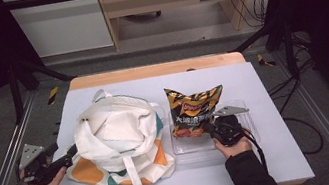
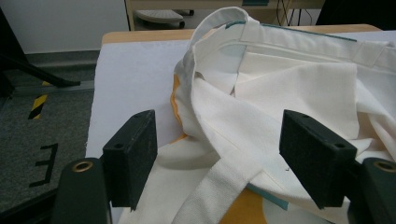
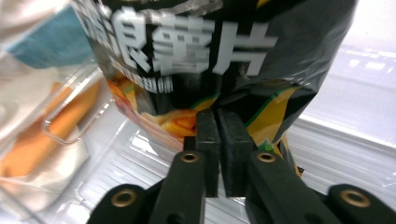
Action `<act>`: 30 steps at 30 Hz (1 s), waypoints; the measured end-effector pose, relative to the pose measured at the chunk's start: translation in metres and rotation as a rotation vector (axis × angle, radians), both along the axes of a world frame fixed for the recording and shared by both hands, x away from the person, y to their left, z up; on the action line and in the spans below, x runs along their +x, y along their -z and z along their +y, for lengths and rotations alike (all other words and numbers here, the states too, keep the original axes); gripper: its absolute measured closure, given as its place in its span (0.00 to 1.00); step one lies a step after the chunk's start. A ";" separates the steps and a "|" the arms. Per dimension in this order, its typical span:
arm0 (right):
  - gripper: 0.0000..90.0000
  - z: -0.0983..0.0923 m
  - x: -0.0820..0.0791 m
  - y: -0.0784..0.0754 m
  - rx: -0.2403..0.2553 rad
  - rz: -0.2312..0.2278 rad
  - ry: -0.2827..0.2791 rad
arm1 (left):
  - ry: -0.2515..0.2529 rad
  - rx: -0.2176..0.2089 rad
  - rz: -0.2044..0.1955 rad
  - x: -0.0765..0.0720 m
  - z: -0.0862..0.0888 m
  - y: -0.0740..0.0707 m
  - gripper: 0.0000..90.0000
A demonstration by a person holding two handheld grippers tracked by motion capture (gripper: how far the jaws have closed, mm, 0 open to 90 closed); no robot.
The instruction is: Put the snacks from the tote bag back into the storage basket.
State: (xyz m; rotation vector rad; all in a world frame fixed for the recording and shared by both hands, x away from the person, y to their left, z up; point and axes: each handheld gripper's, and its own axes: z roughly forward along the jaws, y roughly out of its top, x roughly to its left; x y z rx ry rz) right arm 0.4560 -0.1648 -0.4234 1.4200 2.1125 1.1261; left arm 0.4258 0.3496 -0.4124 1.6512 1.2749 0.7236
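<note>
White canvas tote bag (image 1: 118,143) with orange and teal patches slumps at the counter's (image 1: 263,86) 8 o'clock side, mouth gaping. Left tongs (image 1: 72,150) sit at the bag's 9 o'clock edge, jaws spread wide around a strap (image 2: 219,186) and folded cloth, not closed on it. At 4 o'clock, a black and yellow chip bag (image 1: 193,110) stands in a clear plastic tray (image 1: 252,131). Right tongs (image 3: 217,140) are pinched tight on the chip bag's lower edge, holding it upright.
</note>
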 end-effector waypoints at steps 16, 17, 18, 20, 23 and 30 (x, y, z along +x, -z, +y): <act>0.53 -0.048 -0.030 -0.028 0.039 -0.307 0.080 | 0.005 -0.017 -0.016 -0.003 0.003 -0.003 0.31; 0.50 -0.051 -0.030 -0.028 0.040 -0.312 0.088 | 0.007 -0.018 -0.019 -0.003 0.003 -0.003 0.31; 0.46 -0.056 -0.031 -0.027 0.043 -0.315 0.101 | 0.011 -0.018 -0.021 -0.003 0.003 -0.004 0.31; 0.39 -0.064 -0.031 -0.027 0.055 -0.320 0.116 | 0.015 -0.018 -0.024 -0.004 0.003 -0.004 0.31; 0.30 -0.074 -0.031 -0.026 0.056 -0.337 0.149 | 0.015 -0.021 -0.027 -0.004 0.004 -0.004 0.31; 0.22 -0.102 -0.032 -0.019 0.019 -0.354 0.244 | 0.018 -0.023 -0.024 -0.005 0.007 -0.002 0.30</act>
